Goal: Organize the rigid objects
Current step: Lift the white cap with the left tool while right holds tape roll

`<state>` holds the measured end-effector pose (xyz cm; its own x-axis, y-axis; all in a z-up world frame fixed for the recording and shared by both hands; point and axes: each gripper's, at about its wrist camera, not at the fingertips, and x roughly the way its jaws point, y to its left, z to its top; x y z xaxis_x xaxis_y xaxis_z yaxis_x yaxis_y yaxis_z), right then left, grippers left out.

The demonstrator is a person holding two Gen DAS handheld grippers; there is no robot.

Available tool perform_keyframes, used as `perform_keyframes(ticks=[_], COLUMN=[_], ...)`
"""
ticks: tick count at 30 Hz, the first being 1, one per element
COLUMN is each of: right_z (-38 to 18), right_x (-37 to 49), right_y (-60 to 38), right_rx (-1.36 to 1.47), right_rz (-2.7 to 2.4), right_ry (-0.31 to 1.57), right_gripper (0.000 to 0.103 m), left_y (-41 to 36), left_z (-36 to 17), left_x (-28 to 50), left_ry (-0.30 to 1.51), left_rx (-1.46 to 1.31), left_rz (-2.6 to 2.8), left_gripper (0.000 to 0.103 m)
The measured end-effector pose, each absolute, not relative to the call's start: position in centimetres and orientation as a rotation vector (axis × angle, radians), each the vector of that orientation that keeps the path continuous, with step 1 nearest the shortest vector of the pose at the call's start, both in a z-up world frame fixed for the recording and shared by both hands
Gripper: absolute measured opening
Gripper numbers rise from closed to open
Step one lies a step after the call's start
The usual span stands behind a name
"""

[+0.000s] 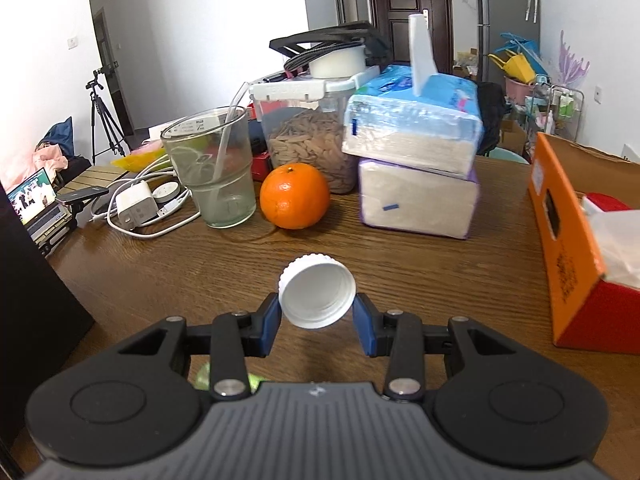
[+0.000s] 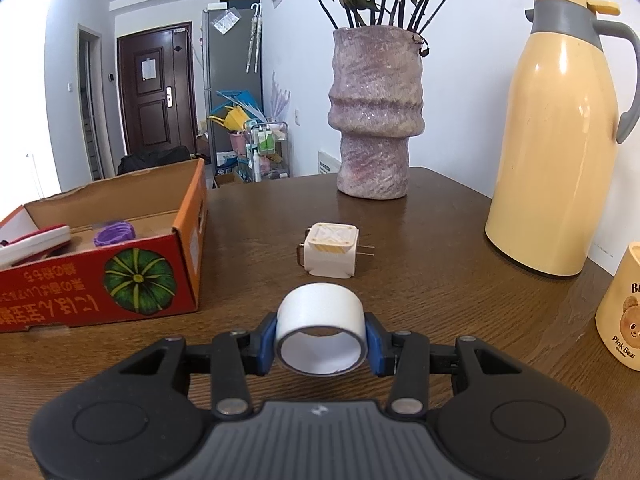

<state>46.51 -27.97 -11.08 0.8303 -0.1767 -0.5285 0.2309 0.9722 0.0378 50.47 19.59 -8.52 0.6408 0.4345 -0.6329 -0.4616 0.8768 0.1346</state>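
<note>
My left gripper [image 1: 316, 318] is shut on a white screw cap [image 1: 317, 292], held tilted with its hollow side facing the camera, above the wooden table [image 1: 200, 264]. My right gripper [image 2: 321, 342] is shut on a white tape roll [image 2: 321, 326], held above the table. An open orange cardboard box [image 2: 120, 248] sits left of the right gripper; it holds a purple ring [image 2: 114, 233] and a red-and-white item [image 2: 34, 240]. The same box [image 1: 568, 248] shows at the right of the left wrist view. A white plug adapter [image 2: 330, 250] lies on the table just beyond the tape roll.
In the left wrist view stand a glass with a straw [image 1: 216, 172], an orange [image 1: 295, 196], a snack container [image 1: 308, 140], stacked tissue packs [image 1: 416, 168] and chargers with cables [image 1: 140, 204]. In the right wrist view stand a flower vase [image 2: 374, 120], a yellow thermos [image 2: 560, 140] and a bear cup [image 2: 622, 312].
</note>
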Motion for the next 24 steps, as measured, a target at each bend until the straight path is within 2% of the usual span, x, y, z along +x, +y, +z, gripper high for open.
perform_keyframes(ticks=[24], right_z=[-8.9], right_x=[40.1], right_y=[-26.7], right_rx=[0.148], right_rz=[-0.116], right_ry=[0.46], right_gripper=[0.043], left_y=[14.2], left_z=[-5.8], left_x=[41.7], left_ry=[0.61], left_rx=[-0.045], left_rz=[0.475], left_gripper=[0.04])
